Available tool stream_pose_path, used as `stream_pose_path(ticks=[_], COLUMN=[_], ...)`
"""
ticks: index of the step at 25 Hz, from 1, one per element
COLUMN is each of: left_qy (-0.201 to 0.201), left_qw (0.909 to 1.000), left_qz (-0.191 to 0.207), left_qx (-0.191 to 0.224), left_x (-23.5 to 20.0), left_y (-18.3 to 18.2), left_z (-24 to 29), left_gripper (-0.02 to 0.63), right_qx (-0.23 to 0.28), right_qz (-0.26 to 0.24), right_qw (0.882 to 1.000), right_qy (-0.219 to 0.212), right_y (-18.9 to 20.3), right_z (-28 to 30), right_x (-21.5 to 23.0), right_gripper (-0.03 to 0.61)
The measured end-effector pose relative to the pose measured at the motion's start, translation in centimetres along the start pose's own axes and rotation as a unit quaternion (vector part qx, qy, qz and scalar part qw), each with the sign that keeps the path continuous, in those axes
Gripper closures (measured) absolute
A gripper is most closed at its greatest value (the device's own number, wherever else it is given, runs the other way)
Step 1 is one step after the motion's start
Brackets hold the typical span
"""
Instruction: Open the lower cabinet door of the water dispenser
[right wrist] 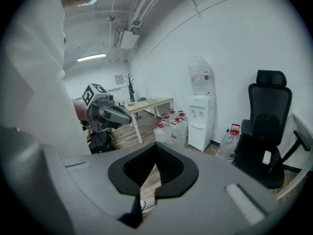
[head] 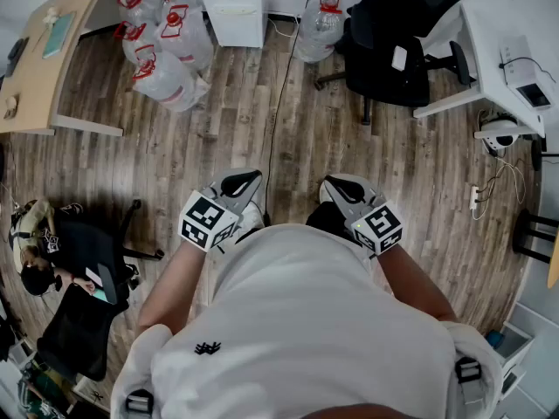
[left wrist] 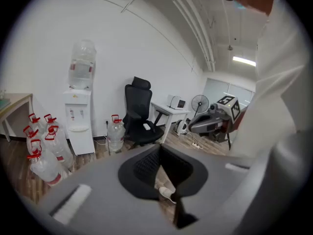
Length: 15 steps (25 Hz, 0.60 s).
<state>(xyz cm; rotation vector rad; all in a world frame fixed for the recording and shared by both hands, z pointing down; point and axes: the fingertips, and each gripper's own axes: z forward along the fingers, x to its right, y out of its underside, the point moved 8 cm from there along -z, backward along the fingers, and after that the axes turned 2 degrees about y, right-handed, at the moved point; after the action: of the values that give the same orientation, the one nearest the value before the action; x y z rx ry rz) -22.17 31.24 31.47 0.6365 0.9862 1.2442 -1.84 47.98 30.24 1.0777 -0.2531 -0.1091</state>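
Observation:
The white water dispenser (head: 234, 7) stands against the far wall with a clear bottle on top. Its lower cabinet door (left wrist: 83, 141) looks closed. My left gripper (head: 236, 186) and right gripper (head: 336, 190) are held close in front of the person's body, far from the dispenser. In the left gripper view the jaws meet at their tips (left wrist: 160, 148), with nothing between them, and the dispenser (left wrist: 79, 119) is far off at the left. The right gripper (right wrist: 156, 148) is also shut and empty, and its view has the dispenser (right wrist: 200, 121) at centre right.
Several red-capped water jugs (head: 166, 46) lie left of the dispenser, and one more jug (head: 319, 29) stands to its right. A black office chair (head: 397, 42) and a white desk (head: 507, 51) are at the right. A wooden desk (head: 44, 59) is at the left. A cable (head: 275, 103) crosses the floor. A seated person (head: 52, 243) is at the left.

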Motion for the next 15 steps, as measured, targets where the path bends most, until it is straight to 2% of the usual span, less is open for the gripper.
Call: stream_pose_path(ticks=[3, 9, 15], left_qy=[-0.013, -0.055, -0.092], left_qw=[0.9999, 0.9978, 0.9947], left_qz=[0.008, -0.014, -0.028], left_qx=[0.002, 0.032, 0.037], left_x=[1.4, 5.9, 8.2], left_y=[-0.6, -3.8, -6.8], left_z=[2.3, 8.3, 14.2], left_gripper=[0.558, 0.558, 0.558], right_qx=[0.004, 0.016, 0.004], right_qz=[-0.013, -0.045, -0.02], right_qw=[1.0, 0.997, 0.997], right_qy=[-0.015, -0.055, -0.075], right_y=[0.9, 0.9, 3.2], right_z=[-0.9, -4.2, -6.0], right_x=[1.9, 8.3, 15.6], right_gripper=[0.577, 0.577, 0.577])
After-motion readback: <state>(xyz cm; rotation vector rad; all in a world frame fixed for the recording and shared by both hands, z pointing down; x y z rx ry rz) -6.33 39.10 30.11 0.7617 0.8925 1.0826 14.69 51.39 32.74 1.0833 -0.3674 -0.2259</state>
